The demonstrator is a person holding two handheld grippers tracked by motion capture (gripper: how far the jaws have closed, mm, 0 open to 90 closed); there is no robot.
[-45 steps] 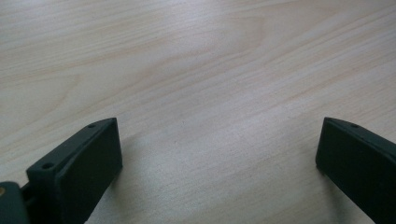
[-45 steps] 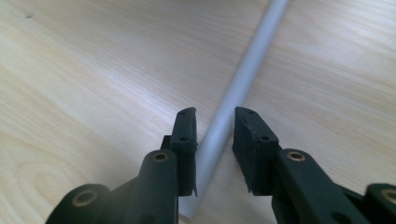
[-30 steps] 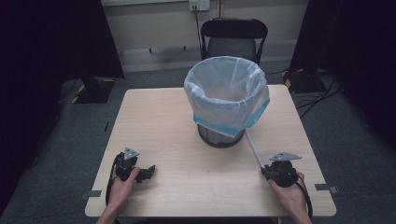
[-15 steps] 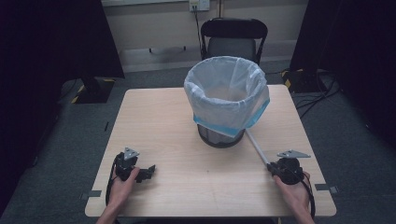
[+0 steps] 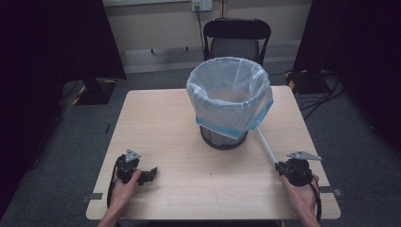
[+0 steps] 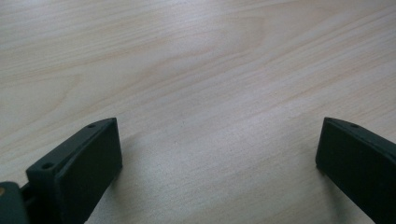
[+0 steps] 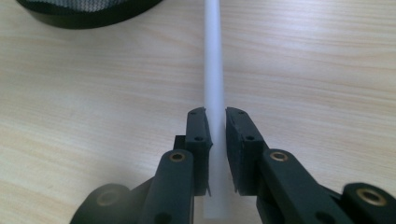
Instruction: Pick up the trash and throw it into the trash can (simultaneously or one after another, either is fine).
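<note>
Sitting square in the middle of a pale wood-grain table (image 5: pixel 165 123) is a black mesh wastebasket (image 5: pixel 223 138), lined with a translucent white bag (image 5: pixel 229 94) whose folded-over edge shows a blue band. No brand, label or writing can be read on anything here.

Over at the near right, the right gripper (image 5: pixel 283 166) has its 2 jaws closed on a thin white rod (image 5: pixel 265 147), and the right gripper view makes it plain: the pads pinch the rod (image 7: pixel 214 70) from both sides near its end, the rod running straight ahead over the tabletop toward the basket's dark base (image 7: pixel 88 11). From above, the rod slants up from the gripper to the bag's blue edge; whether it touches the bag or just passes beside it is hard to tell.

At the near left, the left gripper (image 5: pixel 150 173) rests low on the wood with the person's hand (image 5: pixel 124 187) behind it. Its jaws stand wide apart, holding nothing, bare grain between them.

Around the table: grey carpet, tape marks near the front corners, black curtains on both sides, a black chair (image 5: pixel 236 40) behind, cables at the right.
</note>
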